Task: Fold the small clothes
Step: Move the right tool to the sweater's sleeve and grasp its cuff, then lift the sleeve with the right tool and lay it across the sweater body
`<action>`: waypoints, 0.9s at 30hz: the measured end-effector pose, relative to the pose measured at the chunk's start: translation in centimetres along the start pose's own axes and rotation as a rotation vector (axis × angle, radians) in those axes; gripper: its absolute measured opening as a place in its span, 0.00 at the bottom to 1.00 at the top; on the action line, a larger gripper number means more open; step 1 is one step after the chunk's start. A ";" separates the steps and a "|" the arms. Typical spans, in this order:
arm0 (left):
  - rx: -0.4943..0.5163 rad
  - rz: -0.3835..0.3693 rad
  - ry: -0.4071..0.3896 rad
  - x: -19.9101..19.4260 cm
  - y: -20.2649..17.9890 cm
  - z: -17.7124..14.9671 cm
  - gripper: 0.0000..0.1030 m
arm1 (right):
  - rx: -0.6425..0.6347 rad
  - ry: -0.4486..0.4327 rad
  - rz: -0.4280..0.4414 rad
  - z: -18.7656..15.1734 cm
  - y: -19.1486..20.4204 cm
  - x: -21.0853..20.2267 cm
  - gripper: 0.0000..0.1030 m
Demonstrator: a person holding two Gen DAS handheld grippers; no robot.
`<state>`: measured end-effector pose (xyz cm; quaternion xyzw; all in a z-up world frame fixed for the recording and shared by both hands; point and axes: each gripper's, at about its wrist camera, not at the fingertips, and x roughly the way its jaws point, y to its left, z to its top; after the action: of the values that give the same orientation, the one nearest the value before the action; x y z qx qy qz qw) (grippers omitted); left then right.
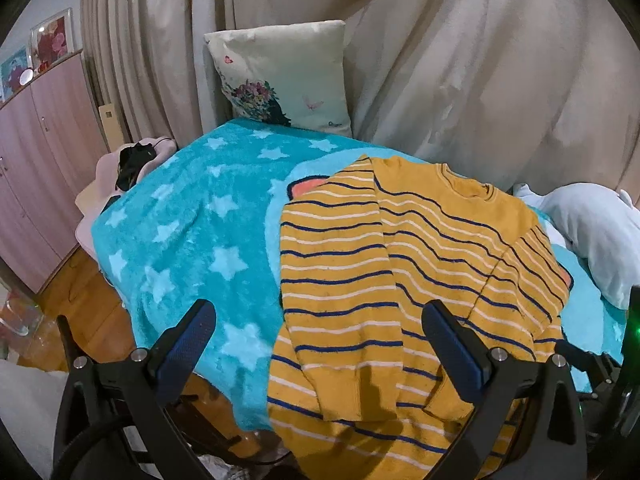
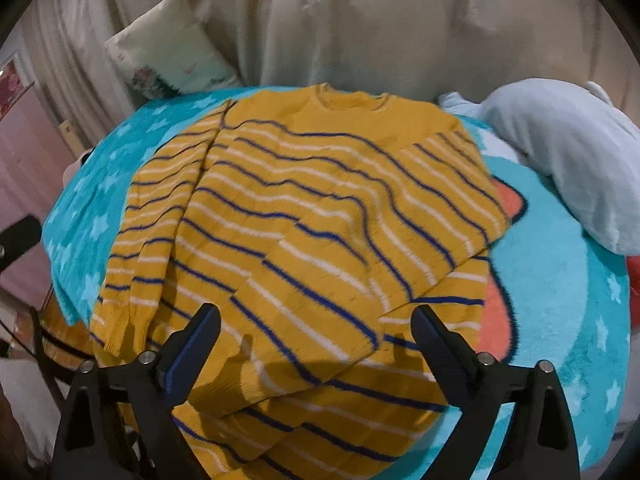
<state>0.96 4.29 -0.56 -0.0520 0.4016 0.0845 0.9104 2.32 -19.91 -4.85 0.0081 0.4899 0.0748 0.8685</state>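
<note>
A small mustard-yellow sweater [image 1: 404,264] [image 2: 316,216] with blue and white stripes lies flat on a turquoise star blanket [image 1: 192,232] [image 2: 560,280]. Its collar points away from me. Both sleeves are folded in over the body, and the hem hangs over the near edge. My left gripper [image 1: 318,316] hovers open above the sweater's lower left part, its left finger over the blanket. My right gripper [image 2: 316,320] stands open above the sweater's lower middle, over a folded sleeve end. Neither gripper has cloth between its pads.
A floral cushion [image 1: 284,76] leans on beige curtains [image 1: 440,60] at the back. A pale blue plush toy [image 1: 592,232] [image 2: 568,160] lies to the sweater's right. Pink cupboards [image 1: 36,160] and a wooden floor [image 1: 80,300] are at left. Dark clothing [image 1: 132,164] rests on a pink seat.
</note>
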 end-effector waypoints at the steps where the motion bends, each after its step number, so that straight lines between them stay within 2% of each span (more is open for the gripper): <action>1: -0.012 0.005 0.002 0.0 0.3 0.0 1.00 | -0.017 0.004 0.019 0.0 0.3 0.1 0.92; 6: -0.053 0.015 0.024 0.4 1.4 -0.1 1.00 | -0.075 0.025 0.062 0.1 0.9 1.8 0.90; 9: -0.062 0.022 0.040 0.7 1.8 -0.4 1.00 | -0.110 0.068 0.018 0.0 0.8 4.3 0.78; 12: -0.079 0.025 0.053 1.1 2.3 -0.4 1.00 | -0.166 0.086 -0.027 -0.4 1.3 6.0 0.53; 13: -0.086 0.026 0.055 1.2 2.4 -0.4 1.00 | -0.182 0.080 -0.036 -0.2 1.4 6.0 0.26; 14: -0.093 0.028 0.056 1.3 2.4 -0.3 1.00 | -0.173 0.089 -0.013 0.1 1.2 5.8 0.09; 15: -0.101 0.026 0.059 1.4 2.4 -0.3 1.00 | -0.129 0.097 0.033 0.6 0.6 5.4 0.09; 17: -0.119 0.014 0.067 1.7 2.4 -0.1 1.00 | -0.074 0.080 0.052 1.3 -0.7 4.4 0.08; 20: -0.128 0.009 0.069 2.0 2.2 0.1 1.00 | -0.006 0.043 -0.003 2.2 -3.3 2.6 0.08; 23: -0.136 0.008 0.069 2.3 2.0 0.2 1.00 | 0.083 0.025 -0.147 2.4 -7.9 1.3 0.08; 26: -0.141 0.011 0.075 2.6 1.9 0.1 1.00 | 0.199 0.025 -0.321 1.6 -14.1 0.2 0.08; 27: -0.141 0.012 0.078 2.7 1.9 0.1 1.00 | 0.232 0.032 -0.403 1.2 -16.1 -0.2 0.08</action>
<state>2.43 6.50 -2.56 -0.1170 0.4303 0.1160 0.8875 5.18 -35.83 -5.46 0.0089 0.5005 -0.1568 0.8514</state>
